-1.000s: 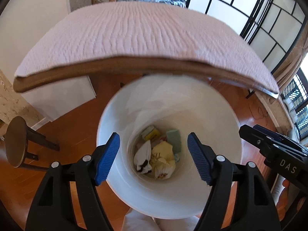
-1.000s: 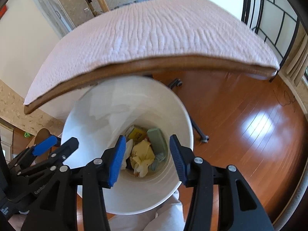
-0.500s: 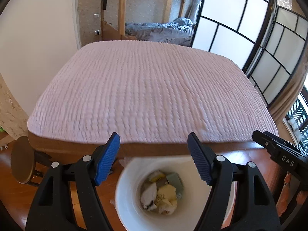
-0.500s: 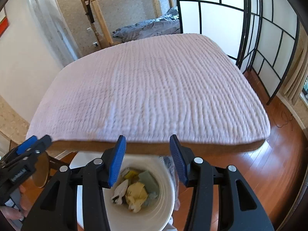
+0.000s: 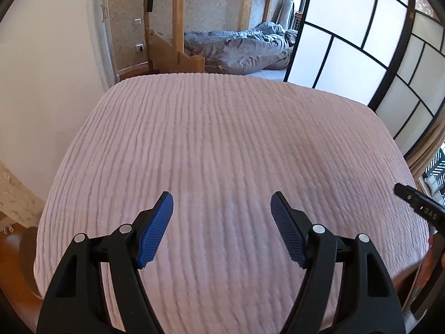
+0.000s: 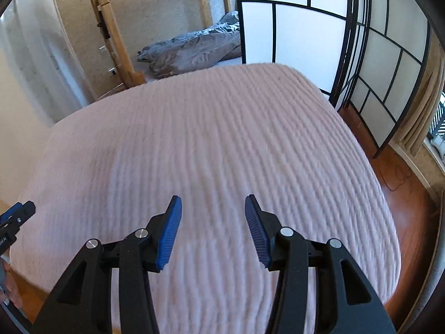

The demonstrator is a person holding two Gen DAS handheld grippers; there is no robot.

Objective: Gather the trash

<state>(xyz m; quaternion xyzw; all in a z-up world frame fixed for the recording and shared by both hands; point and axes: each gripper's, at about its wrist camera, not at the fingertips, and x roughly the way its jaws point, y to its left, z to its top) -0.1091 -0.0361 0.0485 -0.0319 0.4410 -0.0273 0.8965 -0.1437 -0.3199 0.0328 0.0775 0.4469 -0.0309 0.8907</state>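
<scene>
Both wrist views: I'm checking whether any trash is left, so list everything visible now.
Quilted cover: one, pink, spread over the table, nothing on it.
Floor: reddish wood, right of the table.
Screen: one, black frame with white panels, behind on the right.
Duvet: one, grey, rumpled, on the far bed.
Bed frame: one, light wood, at the back.
Trash: none visible.
Left gripper: blue pads, open, empty.
Right gripper: blue pads, open, empty.
</scene>
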